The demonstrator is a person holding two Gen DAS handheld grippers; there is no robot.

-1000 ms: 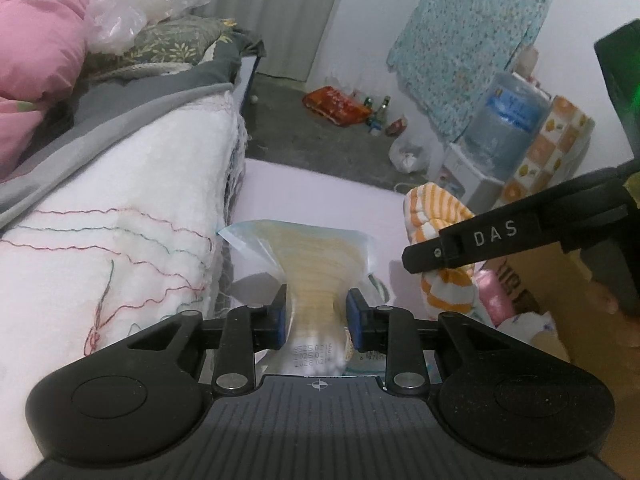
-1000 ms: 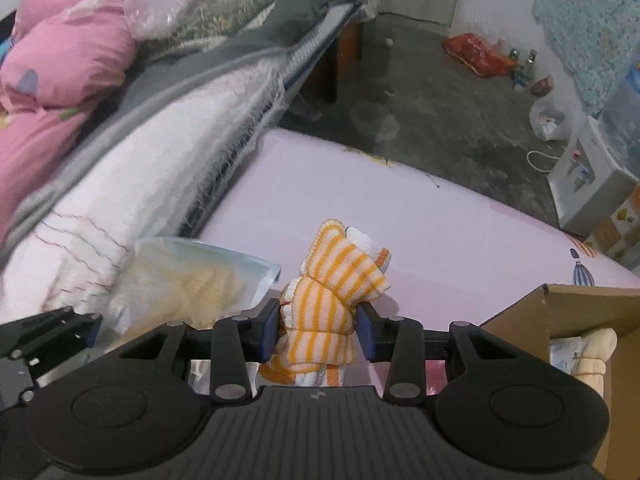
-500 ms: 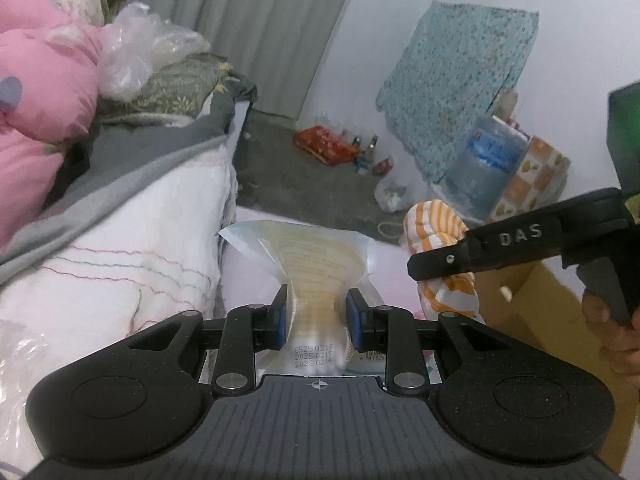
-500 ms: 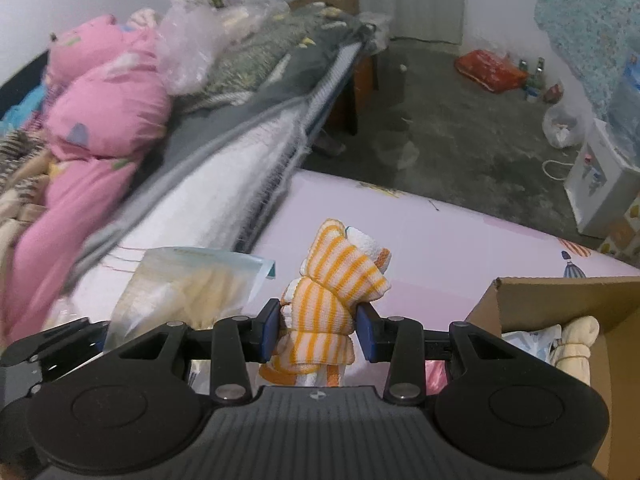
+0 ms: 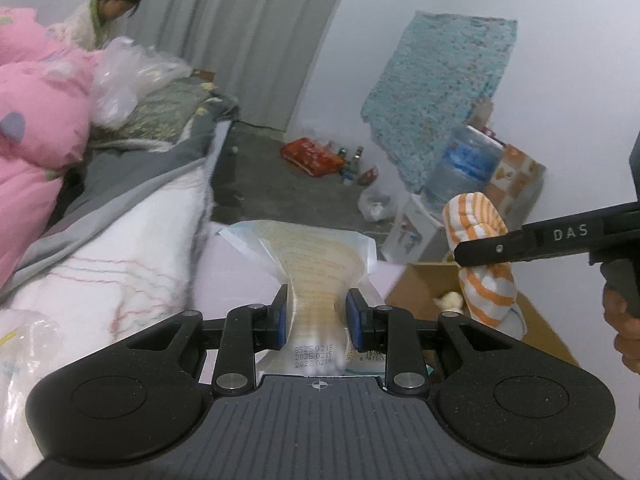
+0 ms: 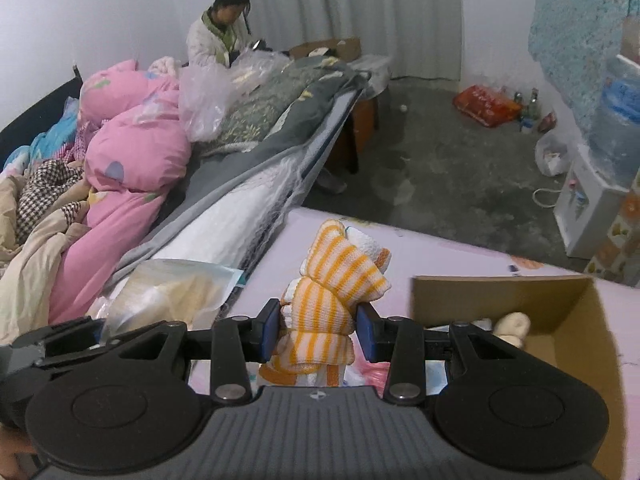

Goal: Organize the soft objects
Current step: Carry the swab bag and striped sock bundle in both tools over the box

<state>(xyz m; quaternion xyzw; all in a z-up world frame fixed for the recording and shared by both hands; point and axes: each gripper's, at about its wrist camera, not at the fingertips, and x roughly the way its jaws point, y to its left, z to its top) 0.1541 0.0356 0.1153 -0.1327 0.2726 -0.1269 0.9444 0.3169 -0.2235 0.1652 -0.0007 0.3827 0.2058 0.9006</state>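
Observation:
My left gripper [image 5: 316,314] is shut on a clear plastic pack of pale yellow cloth [image 5: 316,264] and holds it up above the pink sheet. My right gripper [image 6: 318,330] is shut on a bundle of orange-and-white striped socks [image 6: 336,280], held in the air. The socks [image 5: 480,248] and the right gripper's finger [image 5: 540,240] show at the right of the left wrist view. The pack [image 6: 172,296] shows at the lower left of the right wrist view. An open cardboard box [image 6: 560,304] with soft items inside lies to the right.
A bed with a white blanket [image 5: 120,248], grey cover and pink duvets [image 6: 132,152] rises on the left. A person [image 6: 220,28] sits at the far end. A water dispenser [image 6: 592,200], bottles and an orange bag [image 6: 486,104] stand on the concrete floor.
Both grippers have risen and tilted up with their loads still held. The room's far wall and the person have come into view, and the box now lies lower in the views.

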